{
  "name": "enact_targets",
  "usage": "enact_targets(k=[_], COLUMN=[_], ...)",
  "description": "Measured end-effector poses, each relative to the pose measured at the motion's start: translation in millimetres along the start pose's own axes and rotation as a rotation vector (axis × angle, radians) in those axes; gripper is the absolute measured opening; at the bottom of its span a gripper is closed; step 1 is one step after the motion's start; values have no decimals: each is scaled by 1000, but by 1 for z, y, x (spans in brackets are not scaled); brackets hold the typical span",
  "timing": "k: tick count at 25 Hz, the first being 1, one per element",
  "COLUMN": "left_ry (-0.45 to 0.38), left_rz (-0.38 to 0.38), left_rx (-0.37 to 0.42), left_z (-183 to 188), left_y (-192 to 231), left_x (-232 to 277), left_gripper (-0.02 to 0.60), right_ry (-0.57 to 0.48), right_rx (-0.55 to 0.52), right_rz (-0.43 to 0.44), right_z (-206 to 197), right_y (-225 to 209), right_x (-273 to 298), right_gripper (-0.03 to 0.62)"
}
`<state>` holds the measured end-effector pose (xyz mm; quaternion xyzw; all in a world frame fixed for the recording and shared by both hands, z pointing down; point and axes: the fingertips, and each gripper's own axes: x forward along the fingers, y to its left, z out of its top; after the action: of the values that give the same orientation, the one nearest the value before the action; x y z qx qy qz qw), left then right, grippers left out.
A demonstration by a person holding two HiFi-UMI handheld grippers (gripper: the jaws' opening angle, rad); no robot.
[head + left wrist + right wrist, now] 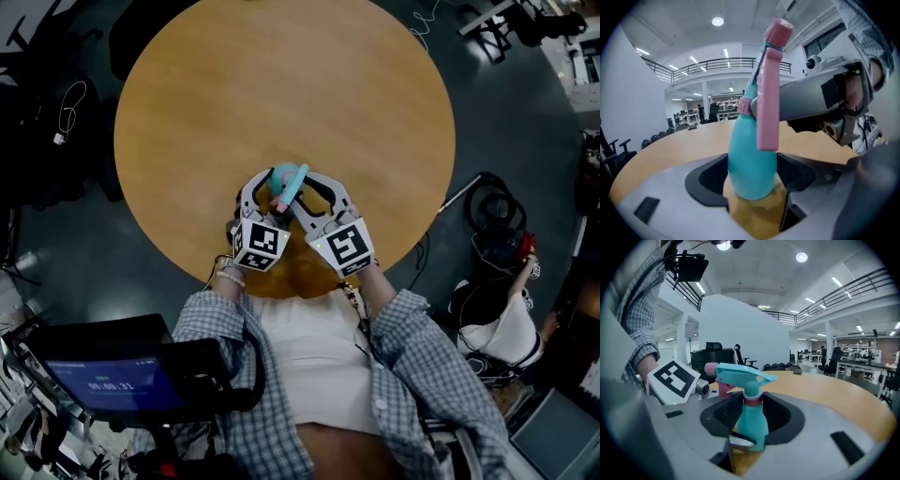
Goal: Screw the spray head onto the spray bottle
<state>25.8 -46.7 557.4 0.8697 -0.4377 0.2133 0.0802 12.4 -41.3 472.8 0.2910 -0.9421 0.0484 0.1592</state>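
Jaws of the left gripper (753, 180) are closed on the lower body of the bottle (751, 157). Jaws of the right gripper (752, 416) are drawn in partway and closed on the collar of the head (740, 372). One bottle and one head are counted, head on top. Long axis near upright, slightly leaned; nozzle turned toward the left gripper. All held at the table's (281, 84) near edge. Chairs (740, 355) are seen beyond the far edge, cables (487, 202) on the floor.

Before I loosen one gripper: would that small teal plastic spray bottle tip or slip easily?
Probably tippy: the small teal plastic spray bottle is narrow, with its teal-and-pink spray head overhanging sideways. Likely slippery too, since the left gripper pinches a smooth, rounded body.
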Motion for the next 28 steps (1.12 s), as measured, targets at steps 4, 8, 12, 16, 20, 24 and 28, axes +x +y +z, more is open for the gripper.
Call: enact_targets(k=[4,8,12,16,20,24,28], left_ry=[3,7,16,20,8,0,3], left_rz=[-58,-90,-97,-112,-110,-105,-103], left_rx=[50,35,11,14,-9,-15,-31], left_z=[1,-3,-5,-7,-7,-8,-12], left_y=[-9,-14,-12,-14,-12,-9,-7], left_x=[0,1,4,5,4,0,-5], left_gripper=[331,331,331,331,333,333,333], right_ry=[22,45,55,64,76,83,83], right_rx=[4,15,23,37,56,72,84], right_rz=[39,33,40,92,106,105,96], right_z=[-4,-8,-6,-6,-10,-16,-19], right_y=[0,-1,-1,3,1,-2,-5], right_x=[-13,-13,-5,0,4,0,-6], right_gripper=[124,124,124,211,243,250,250])
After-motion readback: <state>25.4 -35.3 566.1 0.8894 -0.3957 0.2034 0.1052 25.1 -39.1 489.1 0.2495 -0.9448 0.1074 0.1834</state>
